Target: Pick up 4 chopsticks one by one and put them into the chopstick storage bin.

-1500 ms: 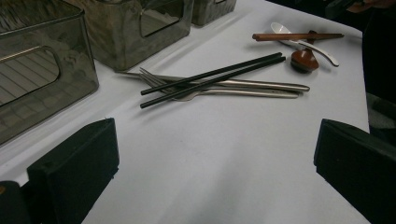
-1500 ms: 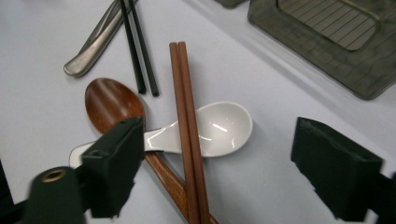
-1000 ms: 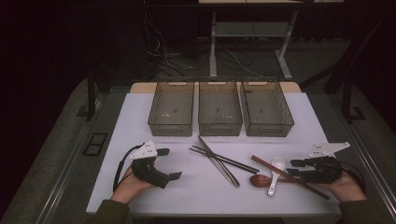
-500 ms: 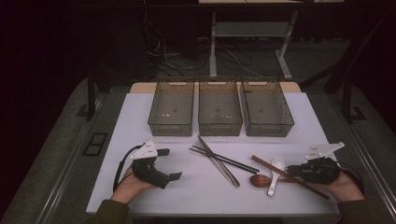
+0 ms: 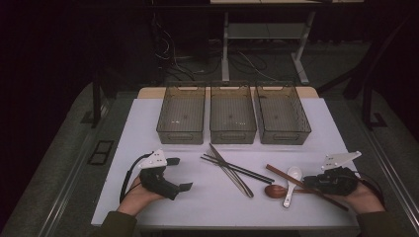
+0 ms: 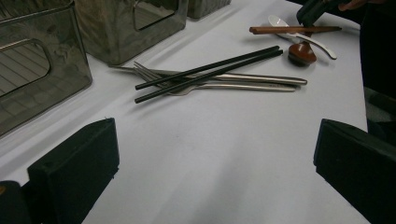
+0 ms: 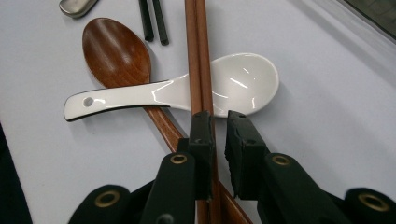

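right gripper view: my right gripper (image 7: 218, 128) has its jaws nearly closed around the brown chopsticks (image 7: 198, 56), which run straight ahead along the jaws. whether the pads actually bite, i cannot tell. the pair lies over the white spoon (image 7: 233, 84), itself crossing the wooden spoon (image 7: 114, 51), so lifting may drag both. farther off lie black chopsticks (image 5: 237, 169) and forks (image 5: 231, 171). my left gripper (image 5: 179, 174) rests wide open, and three bins (image 5: 232, 114) stand beyond.

The left hand-held gripper (image 5: 173, 174) rests low in the left hand (image 5: 137, 196), jaws spread wide apart. The right hand-held gripper (image 5: 307, 182), held by the right hand (image 5: 359, 196), has its jaws nearly together with a narrow gap.
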Available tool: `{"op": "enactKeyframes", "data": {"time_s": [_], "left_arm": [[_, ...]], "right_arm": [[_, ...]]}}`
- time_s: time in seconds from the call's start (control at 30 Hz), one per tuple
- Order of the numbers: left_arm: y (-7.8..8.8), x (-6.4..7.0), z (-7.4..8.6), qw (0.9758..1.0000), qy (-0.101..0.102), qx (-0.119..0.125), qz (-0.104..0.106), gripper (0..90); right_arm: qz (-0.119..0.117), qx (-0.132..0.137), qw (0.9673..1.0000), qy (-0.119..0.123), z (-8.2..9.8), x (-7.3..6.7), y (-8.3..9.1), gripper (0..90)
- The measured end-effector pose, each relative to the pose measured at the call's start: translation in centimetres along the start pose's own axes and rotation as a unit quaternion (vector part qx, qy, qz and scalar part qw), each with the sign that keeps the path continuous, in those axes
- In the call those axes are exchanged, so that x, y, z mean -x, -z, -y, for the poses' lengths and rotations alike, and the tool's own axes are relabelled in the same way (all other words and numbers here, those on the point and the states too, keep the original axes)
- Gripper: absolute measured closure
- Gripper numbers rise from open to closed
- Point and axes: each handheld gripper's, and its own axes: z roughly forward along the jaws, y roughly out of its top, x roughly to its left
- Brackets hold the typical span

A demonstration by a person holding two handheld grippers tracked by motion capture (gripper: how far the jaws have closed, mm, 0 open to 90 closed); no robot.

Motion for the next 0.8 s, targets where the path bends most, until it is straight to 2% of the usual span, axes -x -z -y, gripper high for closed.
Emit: {"op": "enactKeyframes", "data": {"time_s": [0.8], "left_arm": [[-0.07, 0.0, 0.05, 1.0, -0.001, -0.004, 0.002, 0.0]], "right_arm": [[0.003, -0.013, 0.9999, 0.006, 0.05, 0.32, -0.77, 79.6]]}}
